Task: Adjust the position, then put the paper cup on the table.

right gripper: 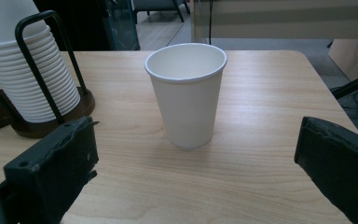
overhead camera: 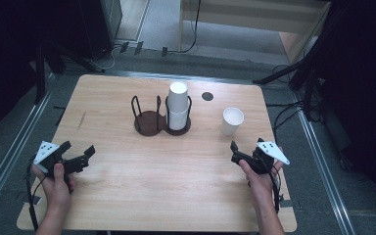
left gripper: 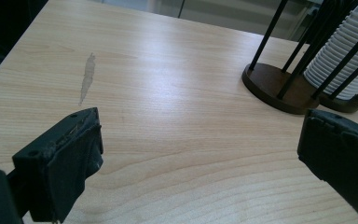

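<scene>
**One loose cup, one stack, two open grippers**

One table [overhead camera: 127, 196] of pale wood carries everything. On it stands one dark holder [overhead camera: 149, 122] with two round bays side by side, each fenced by thin black rods. The left bay is bare. The right bay holds one stack [overhead camera: 177, 105] of white paper cups nested mouth down, so the top shows a closed base; the ribbed rims in the right gripper view are too many and too fine to count surely.

One single cup [right gripper: 186, 93] stands apart from the holder, to its right and nearer the table's right edge. It is upright, mouth up, base flat on the wood, its long axis vertical. It is white and nothing shows inside it.

One small dark round spot [overhead camera: 207, 96] lies on the table behind the cup, near the far edge. One grey streak [left gripper: 88, 77] marks the wood on the left side.

Two grippers, one in each hand. The left gripper [overhead camera: 76, 157] hovers near the left edge, jaws spread wide with nothing between them, aimed toward the holder. The right gripper [overhead camera: 242, 154] sits near the right edge, just in front of the cup, jaws likewise wide apart and not touching it; the cup stands centred between them in the right gripper view.
</scene>
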`<state>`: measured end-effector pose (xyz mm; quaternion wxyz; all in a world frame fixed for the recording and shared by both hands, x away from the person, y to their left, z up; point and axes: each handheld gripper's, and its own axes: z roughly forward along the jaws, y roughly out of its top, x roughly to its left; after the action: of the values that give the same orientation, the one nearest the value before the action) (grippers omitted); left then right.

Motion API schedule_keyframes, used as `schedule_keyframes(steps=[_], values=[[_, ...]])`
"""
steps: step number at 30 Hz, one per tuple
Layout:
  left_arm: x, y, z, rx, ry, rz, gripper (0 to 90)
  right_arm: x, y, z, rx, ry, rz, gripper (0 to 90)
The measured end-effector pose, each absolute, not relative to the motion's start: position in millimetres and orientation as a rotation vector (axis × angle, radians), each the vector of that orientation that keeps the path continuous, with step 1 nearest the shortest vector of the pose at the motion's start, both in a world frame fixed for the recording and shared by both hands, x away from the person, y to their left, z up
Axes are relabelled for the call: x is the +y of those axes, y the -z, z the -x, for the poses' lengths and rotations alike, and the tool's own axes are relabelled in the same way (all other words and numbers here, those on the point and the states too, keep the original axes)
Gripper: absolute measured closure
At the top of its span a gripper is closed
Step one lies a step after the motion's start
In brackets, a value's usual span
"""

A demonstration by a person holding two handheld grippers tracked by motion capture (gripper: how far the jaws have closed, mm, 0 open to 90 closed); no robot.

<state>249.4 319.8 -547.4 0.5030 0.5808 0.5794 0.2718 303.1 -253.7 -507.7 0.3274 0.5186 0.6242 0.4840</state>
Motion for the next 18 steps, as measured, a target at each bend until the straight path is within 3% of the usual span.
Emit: schedule_keyframes(steps=[18], values=[[318, 548, -248, 1.398, -0.660, -1.411, 0.4, -277, 501, -263, 1.595, -1.271, -1.305, 0.0]])
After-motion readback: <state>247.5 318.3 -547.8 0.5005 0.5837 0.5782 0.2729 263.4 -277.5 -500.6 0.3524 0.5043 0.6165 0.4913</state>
